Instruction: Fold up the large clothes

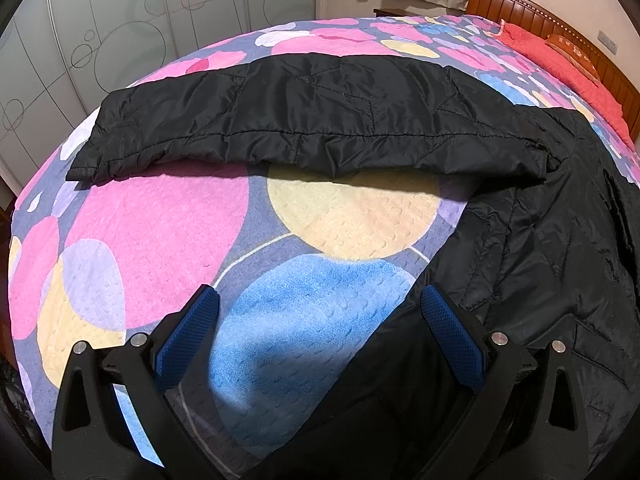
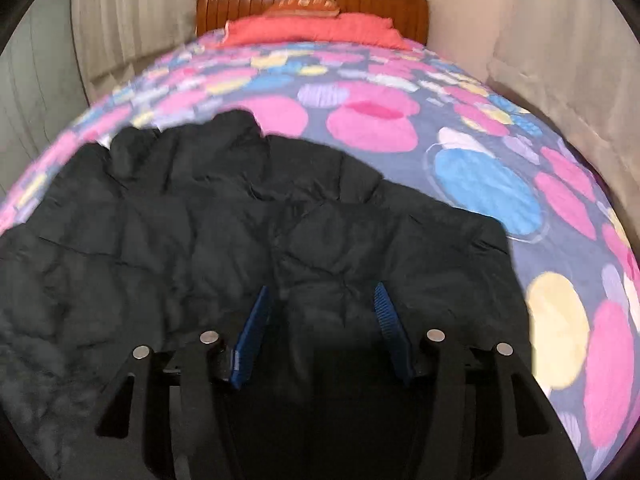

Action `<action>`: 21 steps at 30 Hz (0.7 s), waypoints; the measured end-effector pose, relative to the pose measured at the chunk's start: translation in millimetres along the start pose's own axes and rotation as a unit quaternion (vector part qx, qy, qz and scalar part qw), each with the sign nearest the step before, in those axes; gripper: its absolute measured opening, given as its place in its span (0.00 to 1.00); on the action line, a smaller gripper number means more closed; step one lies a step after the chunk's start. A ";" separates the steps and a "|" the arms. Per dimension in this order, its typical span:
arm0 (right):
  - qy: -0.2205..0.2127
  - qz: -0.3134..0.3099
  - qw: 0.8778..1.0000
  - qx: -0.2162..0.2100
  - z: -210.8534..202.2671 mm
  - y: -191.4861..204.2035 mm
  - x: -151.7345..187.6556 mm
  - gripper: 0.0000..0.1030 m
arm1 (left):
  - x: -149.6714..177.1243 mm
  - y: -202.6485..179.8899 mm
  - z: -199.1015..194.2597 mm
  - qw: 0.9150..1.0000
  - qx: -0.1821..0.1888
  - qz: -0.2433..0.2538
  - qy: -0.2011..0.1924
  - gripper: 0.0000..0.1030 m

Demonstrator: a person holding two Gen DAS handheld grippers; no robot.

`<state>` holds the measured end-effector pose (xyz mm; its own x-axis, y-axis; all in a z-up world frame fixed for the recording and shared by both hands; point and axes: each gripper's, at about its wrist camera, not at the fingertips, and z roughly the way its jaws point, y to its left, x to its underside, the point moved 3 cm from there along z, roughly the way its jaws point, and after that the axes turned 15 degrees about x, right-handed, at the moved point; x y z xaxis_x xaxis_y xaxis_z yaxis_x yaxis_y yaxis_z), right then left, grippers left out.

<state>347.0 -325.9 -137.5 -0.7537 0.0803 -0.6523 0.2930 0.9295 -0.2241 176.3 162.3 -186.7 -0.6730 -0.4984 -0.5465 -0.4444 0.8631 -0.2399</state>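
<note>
A black quilted jacket lies on a bed with a colourful circle-pattern cover. In the left wrist view its sleeve (image 1: 304, 120) stretches across the bed, and the body (image 1: 552, 240) lies to the right. My left gripper (image 1: 320, 300) is open above the cover (image 1: 160, 232), its right finger (image 1: 452, 328) at the jacket's edge. In the right wrist view the jacket body (image 2: 200, 232) fills the lower left. My right gripper (image 2: 320, 296) is open, with a puffed fold of the jacket (image 2: 320, 276) between its blue pads; the view is blurred.
A wooden headboard (image 2: 312, 0) and a red pillow (image 2: 312, 28) are at the bed's far end. Curtains (image 2: 120, 12) and a wall (image 2: 560, 60) flank the bed. A patterned glass wardrobe (image 1: 120, 32) stands beyond the bed's edge.
</note>
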 end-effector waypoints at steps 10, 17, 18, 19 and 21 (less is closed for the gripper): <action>0.006 0.012 0.999 0.038 18.2 -23.4 37.4 0.55 | -1.3 2.9 0.9 1.000 0.008 -0.005 -0.001 0.98; -0.003 0.007 0.999 0.048 14.9 -19.9 42.8 0.56 | -5.2 17.9 -18.8 0.998 0.058 -0.027 -0.002 0.98; -0.003 0.007 0.999 0.048 14.7 -19.7 43.0 0.56 | -7.0 23.3 -23.3 0.997 0.062 -0.033 -0.006 0.98; -0.004 0.008 0.999 0.046 13.9 -20.2 42.0 0.57 | -8.4 27.9 -27.4 0.997 0.064 -0.037 -0.011 0.98; -0.009 0.008 0.999 0.040 10.6 -19.6 41.7 0.65 | -14.7 44.1 -38.7 0.996 0.064 -0.047 -0.030 0.98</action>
<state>316.0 -344.6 -168.0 -0.7384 0.0876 -0.6686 0.3508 0.8967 -0.2699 143.8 204.5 -158.2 -0.5938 -0.5758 -0.5620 -0.4229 0.8176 -0.3907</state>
